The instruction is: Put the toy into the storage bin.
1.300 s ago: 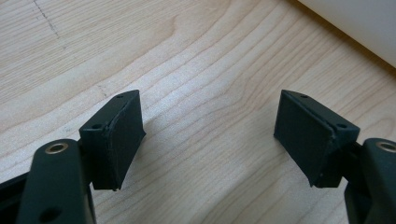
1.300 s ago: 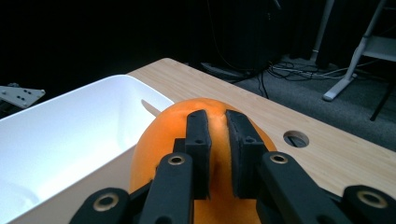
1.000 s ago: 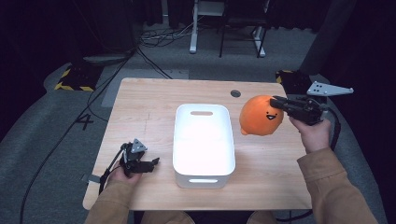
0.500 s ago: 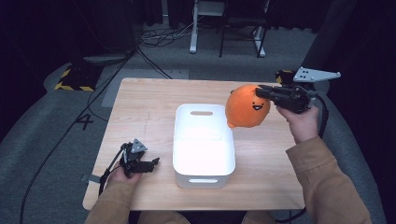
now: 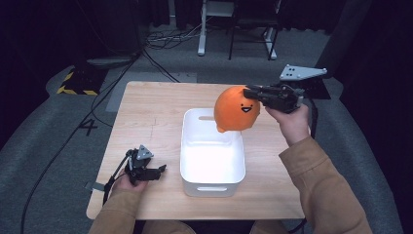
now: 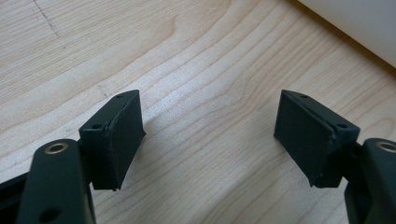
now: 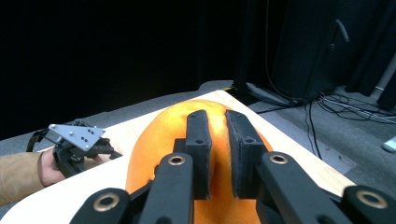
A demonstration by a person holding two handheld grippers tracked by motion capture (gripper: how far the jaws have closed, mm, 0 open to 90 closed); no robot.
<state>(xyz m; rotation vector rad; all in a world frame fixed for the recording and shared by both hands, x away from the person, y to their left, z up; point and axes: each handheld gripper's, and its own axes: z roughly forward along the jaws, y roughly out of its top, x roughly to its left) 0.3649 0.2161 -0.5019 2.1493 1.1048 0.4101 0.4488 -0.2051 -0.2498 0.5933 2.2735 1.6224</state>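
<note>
An orange plush toy with a smiling face (image 5: 237, 109) hangs in the air over the far right part of the white bin (image 5: 212, 170). My right gripper (image 5: 251, 91) is shut on the toy's top, pinching a fold of it; in the right gripper view the orange plush toy (image 7: 159, 135) bulges around the two nearly closed jaws of the right gripper (image 7: 218, 140). My left gripper (image 5: 159, 170) rests on the table near the front left, just left of the bin. In the left gripper view the left gripper (image 6: 208, 133) stands open over bare wood with nothing between its jaws.
The wooden table (image 5: 146, 117) carries the bin at its middle. A corner of the white bin (image 6: 359, 23) shows at the top right of the left gripper view. Cables and chair legs (image 5: 234, 34) lie on the grey floor beyond the table.
My right gripper has lifted the orange toy off the table at the right and carried it left, up over the bin. The left gripper has stayed put.
</note>
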